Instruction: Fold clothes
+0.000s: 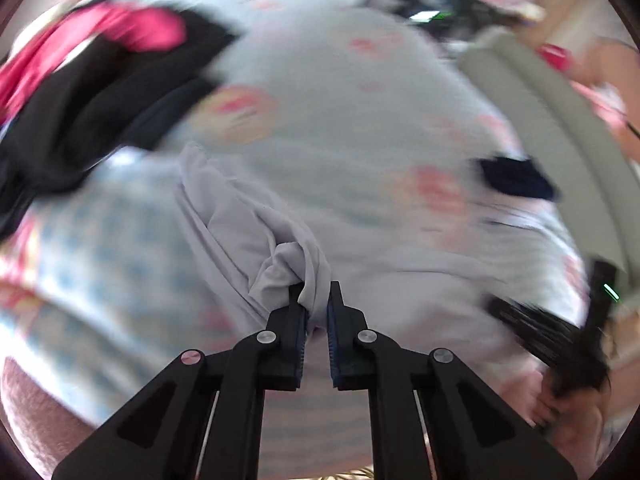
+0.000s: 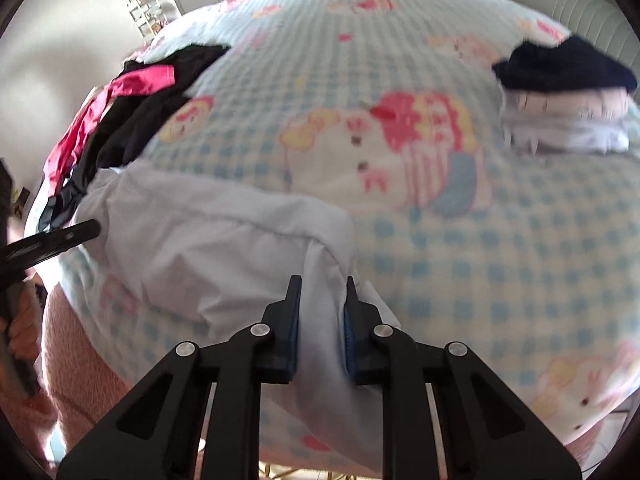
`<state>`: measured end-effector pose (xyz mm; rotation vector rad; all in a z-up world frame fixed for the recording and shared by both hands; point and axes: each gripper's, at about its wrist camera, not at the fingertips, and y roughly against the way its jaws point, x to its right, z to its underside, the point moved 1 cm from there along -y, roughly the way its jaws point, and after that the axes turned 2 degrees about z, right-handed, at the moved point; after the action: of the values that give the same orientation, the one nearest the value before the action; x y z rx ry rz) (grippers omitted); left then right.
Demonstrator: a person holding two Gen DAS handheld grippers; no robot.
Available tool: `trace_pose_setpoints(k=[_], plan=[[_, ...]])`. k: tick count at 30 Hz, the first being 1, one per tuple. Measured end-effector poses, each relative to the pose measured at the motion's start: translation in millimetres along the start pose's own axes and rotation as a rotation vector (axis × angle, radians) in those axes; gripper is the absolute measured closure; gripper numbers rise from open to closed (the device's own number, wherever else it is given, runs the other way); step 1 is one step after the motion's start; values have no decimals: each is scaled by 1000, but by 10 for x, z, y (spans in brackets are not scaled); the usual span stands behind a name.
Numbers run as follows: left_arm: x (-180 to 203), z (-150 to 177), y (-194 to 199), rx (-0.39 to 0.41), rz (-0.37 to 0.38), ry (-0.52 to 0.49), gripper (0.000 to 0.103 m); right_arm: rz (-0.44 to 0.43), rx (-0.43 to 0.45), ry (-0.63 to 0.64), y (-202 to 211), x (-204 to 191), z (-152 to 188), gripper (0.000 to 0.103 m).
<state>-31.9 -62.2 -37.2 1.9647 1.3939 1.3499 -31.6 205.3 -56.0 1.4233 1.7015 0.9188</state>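
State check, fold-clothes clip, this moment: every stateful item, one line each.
left gripper: shut on white garment
right gripper: shut on white garment
white garment: unfolded, bunched at both grips
folded stack: folded, navy piece on top
black and pink clothes: unfolded heap

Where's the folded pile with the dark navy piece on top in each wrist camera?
Left wrist: folded pile, blurred, at right of centre near the grey headboard.
Right wrist: folded pile, upper right on the checked blanket.
Shared landmark: the pink and black clothes heap, at the left in both.
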Motion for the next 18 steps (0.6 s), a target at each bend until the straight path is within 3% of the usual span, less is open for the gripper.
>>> trace_pose_setpoints(k=[1,3,4,6,9,12,18], plan=[[191,-33,32,5,56,-38,94,30,23,-9,44,-22,-67,85],[504,-33,55,1,134,-99,94,23,76,-40,162,-69,-199,71],[593,0,90,-2,160,-122,94,-33,95,-58,229,-100,-235,68],[649,83,76,-19,192,-135,94,-167,106,-76,312,-181,-279,52],[563,205,-19,-69,194,-117,94,-326,52,-67,222,-348,-280,45],[479,313,-7,-84,213,-107,93,-372,-31,-68,-30,-475,-238,38],[450,421,35,-93,236,-105,93,-552,-156,-204,-516,-469,-221,38]])
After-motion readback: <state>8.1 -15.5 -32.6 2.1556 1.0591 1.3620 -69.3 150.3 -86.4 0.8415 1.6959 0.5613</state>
